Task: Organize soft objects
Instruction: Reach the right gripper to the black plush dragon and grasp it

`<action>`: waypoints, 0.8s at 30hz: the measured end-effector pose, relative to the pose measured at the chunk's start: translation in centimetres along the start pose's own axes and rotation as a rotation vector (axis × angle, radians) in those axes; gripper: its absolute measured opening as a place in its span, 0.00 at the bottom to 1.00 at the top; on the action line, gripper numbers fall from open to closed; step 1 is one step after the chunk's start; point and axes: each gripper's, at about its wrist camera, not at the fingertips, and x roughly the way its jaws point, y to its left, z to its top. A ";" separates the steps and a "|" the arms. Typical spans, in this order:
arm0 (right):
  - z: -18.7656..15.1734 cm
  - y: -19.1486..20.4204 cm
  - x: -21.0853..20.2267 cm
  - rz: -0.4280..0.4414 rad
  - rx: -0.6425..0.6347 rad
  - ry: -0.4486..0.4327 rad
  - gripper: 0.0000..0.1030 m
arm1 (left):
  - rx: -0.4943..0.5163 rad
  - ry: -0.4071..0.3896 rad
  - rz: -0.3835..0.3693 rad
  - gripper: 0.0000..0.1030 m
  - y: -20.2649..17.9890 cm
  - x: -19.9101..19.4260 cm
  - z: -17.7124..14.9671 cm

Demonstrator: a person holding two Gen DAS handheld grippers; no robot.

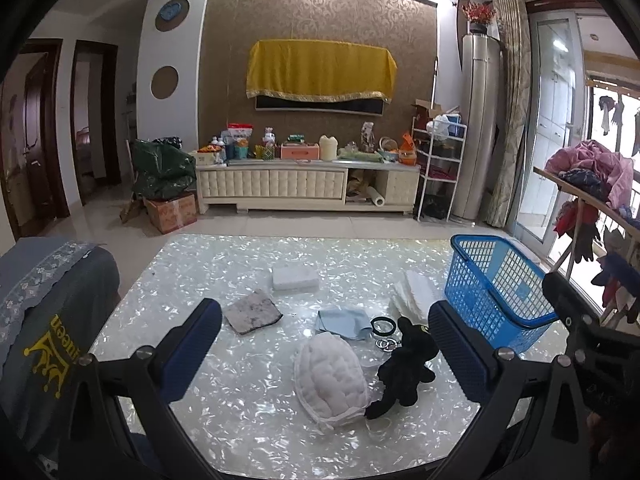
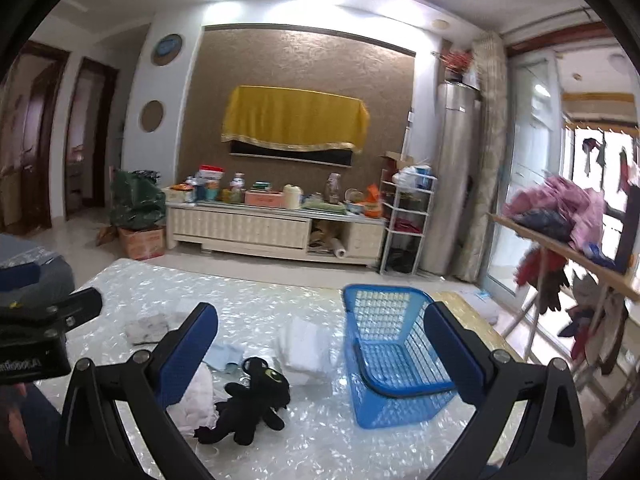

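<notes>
Both grippers empty, jaws apart: left gripper (image 1: 326,360) hovers over white quilted pad (image 1: 330,380), right gripper (image 2: 320,356) faces blue basket (image 2: 394,354). Black plush (image 2: 250,404), pale blue cloth (image 1: 344,322) and folded white stack (image 1: 414,296) lie loose left of basket on worktop (image 1: 240,432), probably awaiting loading; basket looks empty.

Directly ahead of the left hand-held gripper (image 1: 325,344), the white quilted pad (image 1: 330,380) and black plush toy (image 1: 404,364) obstruct the tabletop (image 1: 240,420). Bare tabletop lies left. The blue basket (image 1: 494,284) blocks the right side; its top is open.
</notes>
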 end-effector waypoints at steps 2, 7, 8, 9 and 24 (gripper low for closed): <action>0.1 0.5 0.6 0.023 -0.031 0.001 1.00 | 0.001 0.026 -0.015 1.00 0.3 0.8 0.4; -0.4 0.8 3.4 0.022 -0.020 0.088 1.00 | -0.008 0.138 -0.045 1.00 0.9 3.4 0.8; -0.8 1.2 4.4 0.013 -0.036 0.125 1.00 | -0.013 0.162 -0.055 1.00 1.0 4.0 0.7; -1.2 1.6 5.0 0.011 -0.050 0.154 1.00 | -0.020 0.182 -0.066 1.00 1.2 4.6 0.7; -3.8 4.3 12.1 0.209 -0.013 0.499 1.00 | -0.021 0.493 -0.065 1.00 3.2 14.1 -2.5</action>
